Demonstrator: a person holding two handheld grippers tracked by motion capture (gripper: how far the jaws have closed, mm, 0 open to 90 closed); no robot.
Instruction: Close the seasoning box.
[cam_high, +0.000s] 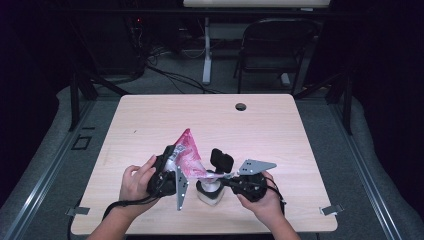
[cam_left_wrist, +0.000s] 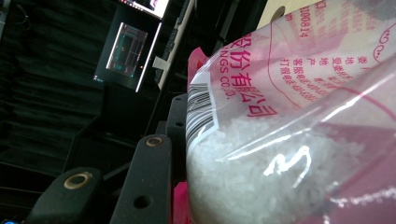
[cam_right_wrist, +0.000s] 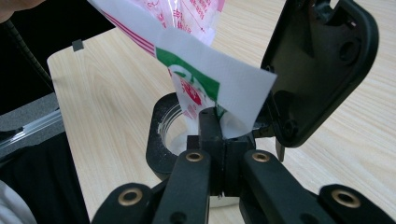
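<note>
1. My right gripper (cam_right_wrist: 219, 140) has its jaws closed tight on the lower corner of the pink-and-clear plastic bag of white granules (cam_high: 187, 152), just over the mouth of the small clear jar with a black rim (cam_right_wrist: 161, 140). If that thin corner slides out of the pinch, the spout swings off the mouth and granules scatter on the table.

2. My left gripper (cam_high: 165, 175) clamps the full body of the bag, which stands tilted at near centre with its peak pointing far and left. Too steep a tilt risks a surge that overfills the jar.

3. The jar's black hinged lid (cam_high: 221, 161) stands open and upright on the far side, touching nothing I can make out. A nudge from the bag could drop it shut under the stream.

4. The jar sits free on the pale wooden table (cam_high: 280, 130), near edge. A tug between my hands could tip it.

5. I cannot tell whether granules are flowing.
</note>
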